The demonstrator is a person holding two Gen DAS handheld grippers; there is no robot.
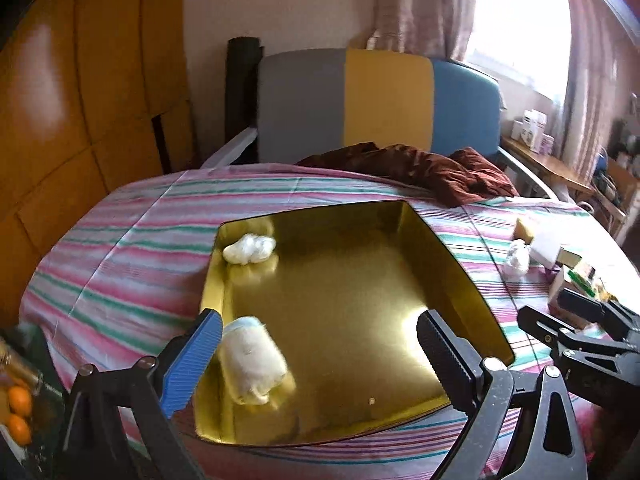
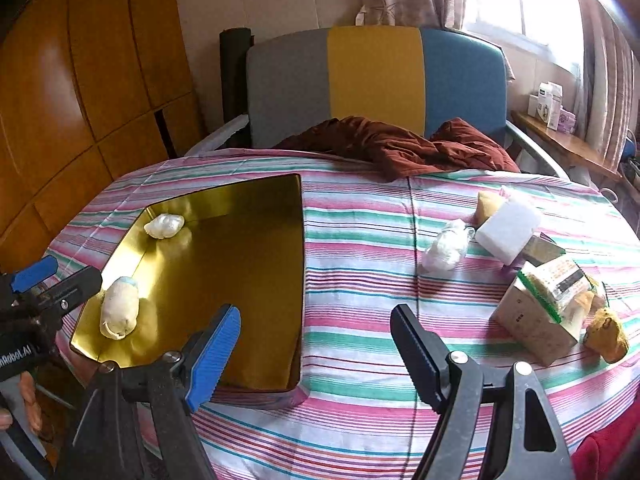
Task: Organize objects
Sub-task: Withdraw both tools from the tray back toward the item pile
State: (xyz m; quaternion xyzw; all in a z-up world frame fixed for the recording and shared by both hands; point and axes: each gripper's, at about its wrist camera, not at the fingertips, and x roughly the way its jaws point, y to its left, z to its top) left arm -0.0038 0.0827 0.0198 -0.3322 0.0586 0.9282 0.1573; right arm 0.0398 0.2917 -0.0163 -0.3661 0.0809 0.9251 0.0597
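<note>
A gold tray (image 1: 360, 320) (image 2: 240, 264) lies on the striped table. Two white rolled bundles lie in it: one near the front left (image 1: 252, 362) (image 2: 119, 309), one at the far left corner (image 1: 249, 249) (image 2: 164, 225). My left gripper (image 1: 320, 340) is open and empty just above the tray's near edge, the near bundle beside its blue finger. My right gripper (image 2: 316, 332) is open and empty over the cloth right of the tray. A clear plastic wad (image 2: 446, 250) (image 1: 517, 258), a white block (image 2: 508, 232), boxes (image 2: 544, 312) and yellow pieces (image 2: 606, 340) lie at the right.
A brown cloth (image 2: 400, 144) lies at the table's far edge before a grey, yellow and blue chair (image 2: 376, 80). A wooden wardrobe (image 2: 80, 80) stands left. Oranges (image 1: 20, 412) sit low at the left. A shelf with boxes (image 2: 560, 120) is at the right.
</note>
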